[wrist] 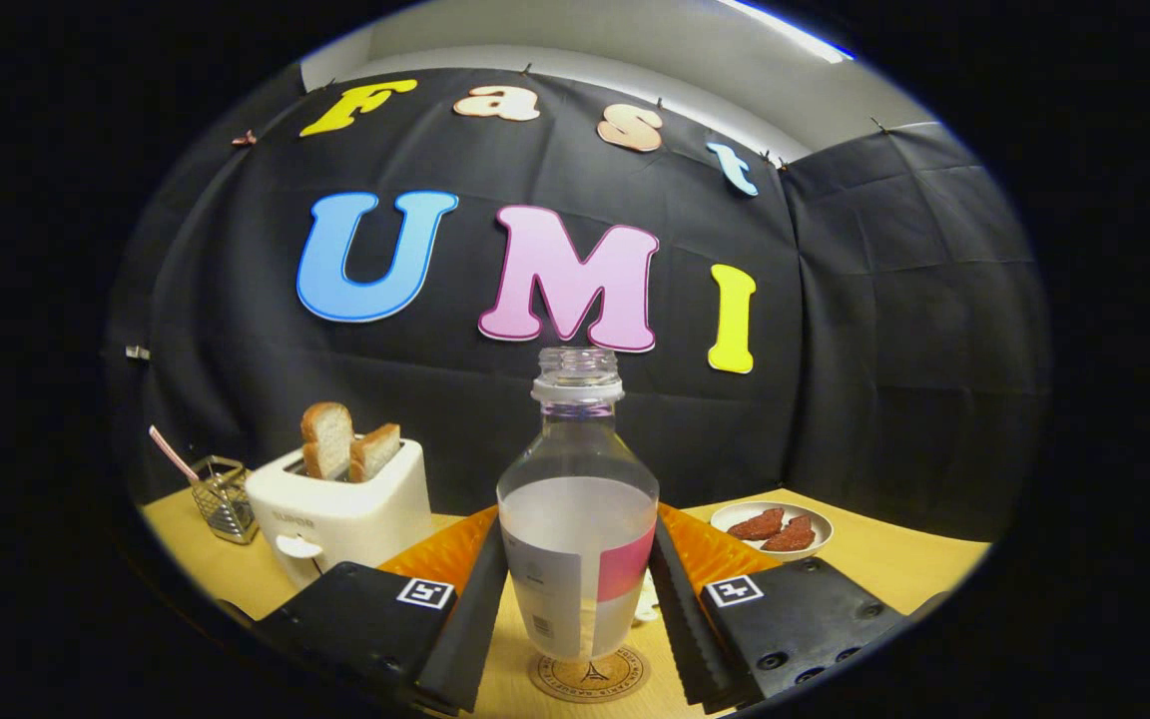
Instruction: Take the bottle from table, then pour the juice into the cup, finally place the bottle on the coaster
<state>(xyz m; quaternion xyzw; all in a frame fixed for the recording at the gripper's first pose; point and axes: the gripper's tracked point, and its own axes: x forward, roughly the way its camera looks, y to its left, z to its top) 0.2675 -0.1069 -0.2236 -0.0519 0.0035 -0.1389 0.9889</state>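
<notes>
the uncapped bottle (578, 519) stands upright on the round coaster (590, 674) on the bench (894, 559), between the gripper (578, 609) fingers, which flank it; whether they press it, i cannot tell. far left, a toaster (340, 509) with bread; far right, a plate (773, 529).

Black cloth wall (575, 419) all round w/ a seam at 3 o'clock, pale ceiling (635, 40) at 12, light strip (785, 28) at 1, wood table (894, 559) down low.
</notes>
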